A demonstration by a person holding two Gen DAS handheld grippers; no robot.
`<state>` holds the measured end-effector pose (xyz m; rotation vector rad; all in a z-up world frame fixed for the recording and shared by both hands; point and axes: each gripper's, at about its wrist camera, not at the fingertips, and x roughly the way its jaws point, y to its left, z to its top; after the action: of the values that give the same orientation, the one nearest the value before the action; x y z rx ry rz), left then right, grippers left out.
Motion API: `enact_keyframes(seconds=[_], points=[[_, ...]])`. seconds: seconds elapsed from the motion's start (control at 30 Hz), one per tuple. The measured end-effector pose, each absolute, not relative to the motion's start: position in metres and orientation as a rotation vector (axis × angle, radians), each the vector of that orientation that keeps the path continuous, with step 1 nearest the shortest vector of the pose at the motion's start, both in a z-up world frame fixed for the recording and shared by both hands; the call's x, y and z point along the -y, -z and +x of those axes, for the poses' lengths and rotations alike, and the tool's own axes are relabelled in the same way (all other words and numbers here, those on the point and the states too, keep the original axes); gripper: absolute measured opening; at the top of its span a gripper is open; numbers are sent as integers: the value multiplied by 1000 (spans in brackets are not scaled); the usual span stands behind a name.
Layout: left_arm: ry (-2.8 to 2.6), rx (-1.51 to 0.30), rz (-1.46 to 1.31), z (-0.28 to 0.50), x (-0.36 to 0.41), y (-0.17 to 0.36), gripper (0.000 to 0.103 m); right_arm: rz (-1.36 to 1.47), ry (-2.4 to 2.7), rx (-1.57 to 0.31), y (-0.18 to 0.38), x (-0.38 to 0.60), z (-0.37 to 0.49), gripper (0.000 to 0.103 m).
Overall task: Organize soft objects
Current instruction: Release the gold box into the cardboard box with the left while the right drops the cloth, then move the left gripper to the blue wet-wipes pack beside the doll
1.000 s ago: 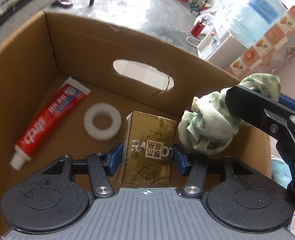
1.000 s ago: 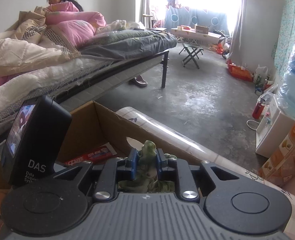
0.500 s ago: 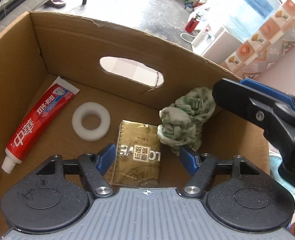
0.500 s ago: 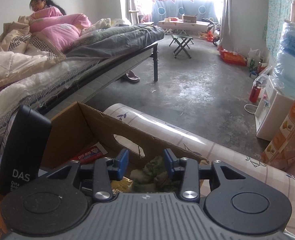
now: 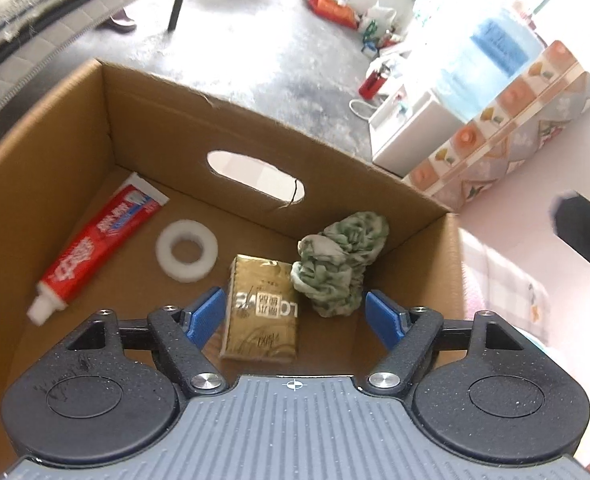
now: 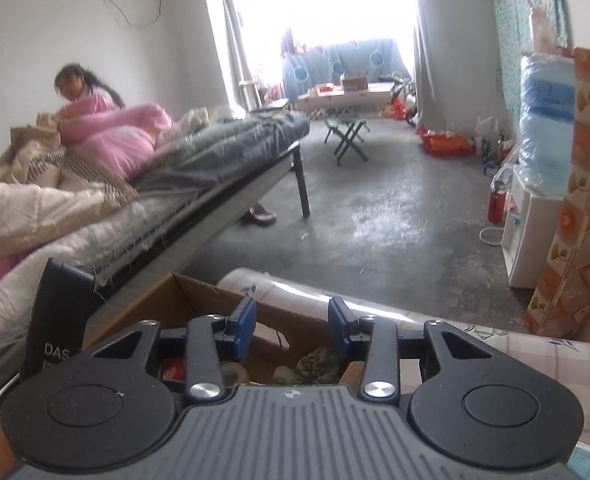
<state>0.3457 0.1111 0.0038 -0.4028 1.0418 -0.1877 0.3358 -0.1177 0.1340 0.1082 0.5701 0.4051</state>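
A cardboard box (image 5: pixel 167 128) holds a crumpled green and white cloth (image 5: pixel 337 264) at its right, a gold packet (image 5: pixel 261 312), a white foam ring (image 5: pixel 186 250) and a red toothpaste tube (image 5: pixel 97 242). My left gripper (image 5: pixel 295 316) is open above the box, its blue pads either side of the packet and cloth, touching neither. My right gripper (image 6: pixel 291 326) is open and empty, raised above the box's right side; the cloth (image 6: pixel 315 364) shows below it. Part of the right gripper's body (image 5: pixel 583 236) shows at the right edge of the left wrist view.
The box stands on a surface with a pink checked cover (image 6: pixel 535 360). A bed (image 6: pixel 135 184) with a person on it is to the left. A water dispenser (image 6: pixel 531 216) and patterned cabinet (image 6: pixel 583 216) stand at the right. Concrete floor lies beyond.
My right gripper let go of the green cloth, which dropped into the box beside the gold packet, then lifted and pulled back to the right. My left gripper opened wider and rose.
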Motion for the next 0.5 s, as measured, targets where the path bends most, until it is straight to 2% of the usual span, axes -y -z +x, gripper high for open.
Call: enact_keyframes(seconds=[0.23, 0.5], points=[[202, -963, -360, 302, -111, -53, 78, 168, -393, -463, -166, 157, 259, 42], [283, -838, -238, 213, -87, -110, 81, 215, -346, -429, -167, 204, 158, 43]])
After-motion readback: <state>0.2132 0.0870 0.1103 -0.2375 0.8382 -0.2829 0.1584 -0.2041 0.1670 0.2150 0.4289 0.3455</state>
